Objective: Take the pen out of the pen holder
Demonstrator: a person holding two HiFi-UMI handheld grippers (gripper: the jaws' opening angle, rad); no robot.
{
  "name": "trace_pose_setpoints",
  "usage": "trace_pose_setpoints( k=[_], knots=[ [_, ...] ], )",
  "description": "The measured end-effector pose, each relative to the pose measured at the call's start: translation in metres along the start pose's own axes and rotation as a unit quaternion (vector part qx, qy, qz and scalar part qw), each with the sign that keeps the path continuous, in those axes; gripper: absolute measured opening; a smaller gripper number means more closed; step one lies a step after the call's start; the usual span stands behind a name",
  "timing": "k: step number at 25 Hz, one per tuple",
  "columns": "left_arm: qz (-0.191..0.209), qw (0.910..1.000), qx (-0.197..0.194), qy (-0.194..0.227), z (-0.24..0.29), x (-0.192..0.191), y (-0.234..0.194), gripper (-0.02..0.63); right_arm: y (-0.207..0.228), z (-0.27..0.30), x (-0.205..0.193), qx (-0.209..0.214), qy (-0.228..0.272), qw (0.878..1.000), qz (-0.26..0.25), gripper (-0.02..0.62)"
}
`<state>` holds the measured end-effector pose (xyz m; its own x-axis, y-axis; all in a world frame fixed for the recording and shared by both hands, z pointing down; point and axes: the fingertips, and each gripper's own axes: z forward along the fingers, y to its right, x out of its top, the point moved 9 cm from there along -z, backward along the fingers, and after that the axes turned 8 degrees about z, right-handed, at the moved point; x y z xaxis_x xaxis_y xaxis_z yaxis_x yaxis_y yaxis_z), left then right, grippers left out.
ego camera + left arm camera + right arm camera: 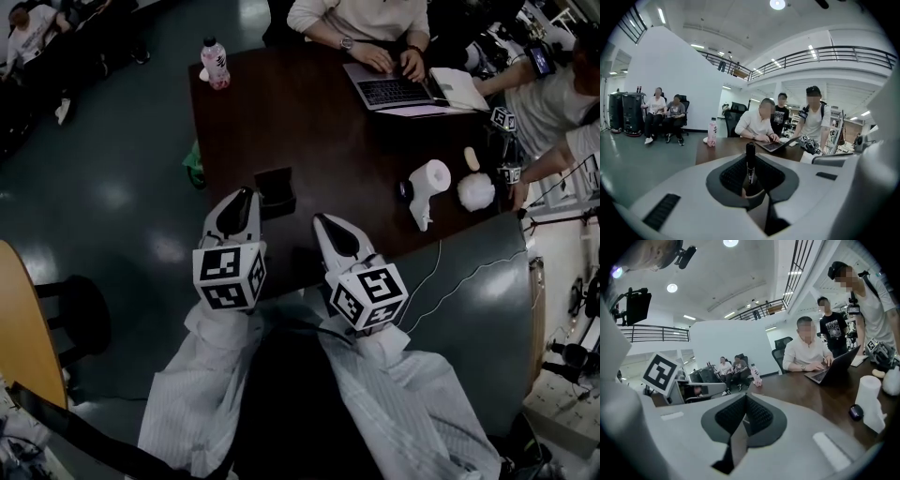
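Looks like the pull-out step, and pretty much the tail end of it. The left hand-held gripper [240, 199] is clenched on the pen [750, 159]. The pen stands upright between its pads, top end up, with the lower end tucked out of sight behind the jaws. In the head view that gripper's nose sits just beside the pen holder [278, 204], on its near-left side, and I can't pick out the pen itself from up there. My guess is the pen is clear of the holder or very nearly. The left gripper view shows no holder around it, just the tabletop [328, 141] behind.

The right hand-held gripper [746, 414] is closed on nothing, pads together. It hovers to the near right of the holder, not touching it.

Next move, I reckon, is a firm grip and a straight-up lift away from the holder so the pen's end doesn't catch the rim. Nothing is bracing the holder and it looks light, so a snag could drag or tip it.

Containers:
- The holder is a small black open-topped box. Its inside is too dark to say whether anything else is in there.
- The only other one is a pinkish bottle [215, 64], well beyond the holder toward the far-left corner, cap on. I can't tell how full it is.
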<state>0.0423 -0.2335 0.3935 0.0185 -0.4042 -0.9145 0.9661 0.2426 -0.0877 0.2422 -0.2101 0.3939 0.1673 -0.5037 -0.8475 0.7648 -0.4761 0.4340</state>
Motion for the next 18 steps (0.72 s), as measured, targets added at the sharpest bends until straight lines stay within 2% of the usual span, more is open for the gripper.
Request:
trace_pose_setpoints(
  k=[3,7,14,18],
  knots=[
    [-0.002,0.9996,-0.009,0.027,-0.025,0.015,-0.004,0.054,-0.011,0.008,0.007,0.012,0.006,1.0,-0.013,0.002],
    [0.002,0.999,-0.002,0.046,-0.056,0.022,-0.009,0.054,-0.03,0.02,0.02,0.041,0.017,0.999,-0.026,0.002],
    [-0.007,0.9987,0.006,0.051,-0.08,0.015,-0.014,0.054,-0.059,0.031,0.028,0.084,0.017,0.995,-0.047,0.002],
    [-0.011,0.9985,0.007,0.053,-0.08,0.013,-0.014,0.054,-0.062,0.032,0.028,0.094,0.014,0.994,-0.05,0.002]
  ],
)
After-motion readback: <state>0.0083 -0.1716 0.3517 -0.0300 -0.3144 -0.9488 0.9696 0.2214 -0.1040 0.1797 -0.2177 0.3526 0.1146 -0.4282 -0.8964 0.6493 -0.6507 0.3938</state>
